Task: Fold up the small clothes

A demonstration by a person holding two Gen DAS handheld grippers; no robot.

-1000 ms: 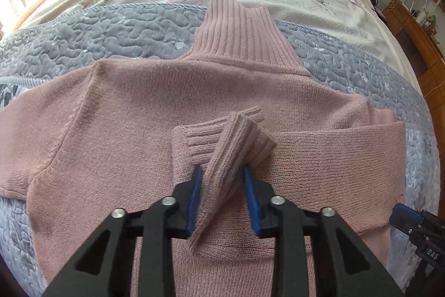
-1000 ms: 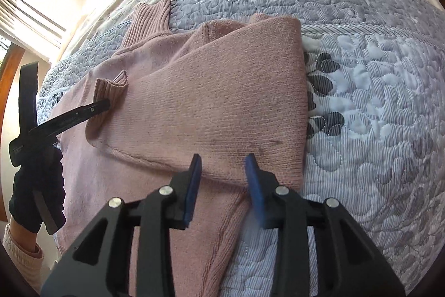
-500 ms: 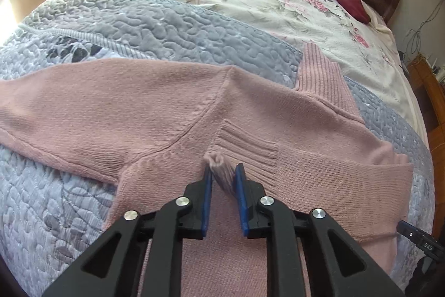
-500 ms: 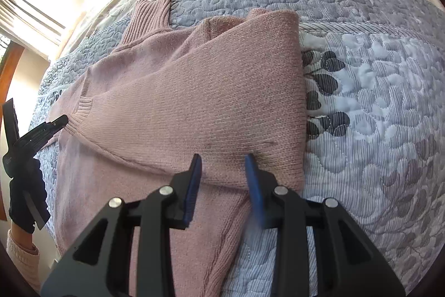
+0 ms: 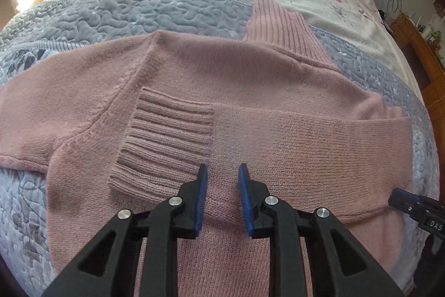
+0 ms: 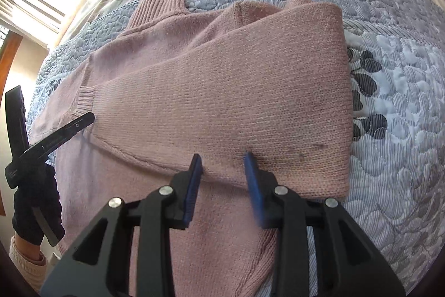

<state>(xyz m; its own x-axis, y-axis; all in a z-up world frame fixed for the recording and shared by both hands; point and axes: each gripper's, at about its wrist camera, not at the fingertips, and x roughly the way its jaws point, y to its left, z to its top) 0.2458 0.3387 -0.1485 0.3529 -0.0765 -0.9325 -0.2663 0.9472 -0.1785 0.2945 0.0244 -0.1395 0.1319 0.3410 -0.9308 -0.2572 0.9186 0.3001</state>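
One bed (image 5: 144, 10) is carrying a pink turtleneck sweater (image 5: 250, 80), lying flat with one sleeve (image 6: 222, 102) folded across its body. Left gripper (image 5: 221, 174) and right gripper (image 6: 222, 160) are hovering over it, jaws parted, holding nothing.

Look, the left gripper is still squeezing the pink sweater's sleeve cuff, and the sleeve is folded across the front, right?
Not quite. The left gripper is open and holds nothing; the ribbed cuff lies flat on the pink sweater, as the left wrist view shows. The sleeve is indeed folded across the front.
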